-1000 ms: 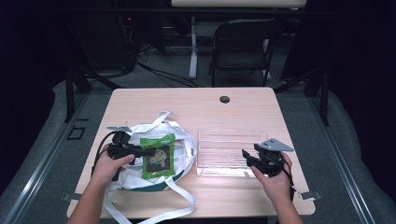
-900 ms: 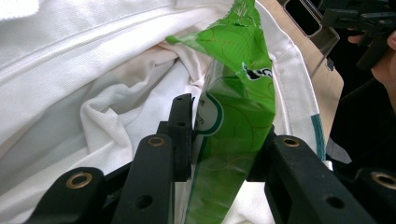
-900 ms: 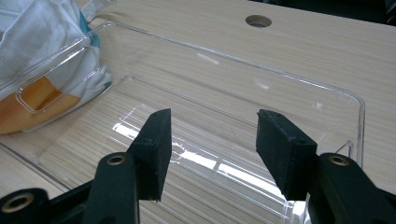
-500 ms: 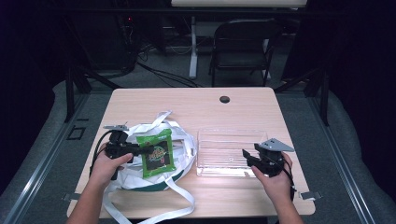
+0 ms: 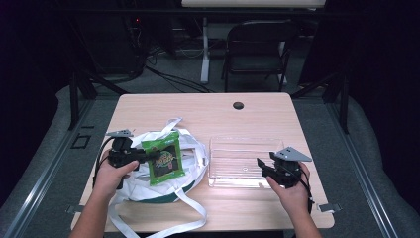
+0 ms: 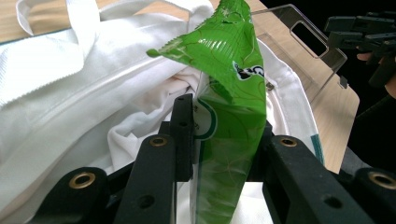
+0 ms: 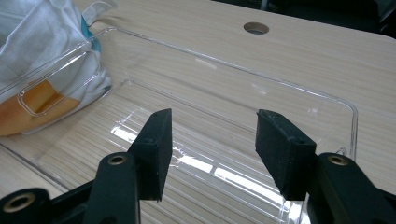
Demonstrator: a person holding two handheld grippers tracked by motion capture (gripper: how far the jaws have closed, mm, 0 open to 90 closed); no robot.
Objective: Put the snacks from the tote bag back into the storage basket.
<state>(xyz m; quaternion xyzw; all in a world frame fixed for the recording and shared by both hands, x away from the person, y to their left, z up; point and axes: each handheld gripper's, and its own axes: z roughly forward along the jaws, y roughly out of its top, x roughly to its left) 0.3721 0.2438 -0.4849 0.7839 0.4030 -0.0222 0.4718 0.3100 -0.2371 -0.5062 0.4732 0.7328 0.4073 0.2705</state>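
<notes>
Lifted since earlier, green snack packet [image 5: 163, 157] is hanging above white tote bag [image 5: 163, 171], clamped in left gripper [image 5: 148, 156] jaws; beside the bag, right gripper [image 5: 263, 167] jaws are standing apart over empty clear tray [image 5: 237, 148].

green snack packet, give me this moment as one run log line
left gripper: shut on green foil snack packet | packet: lifted above white cloth tote bag | right gripper: open, at clear plastic tray
</notes>
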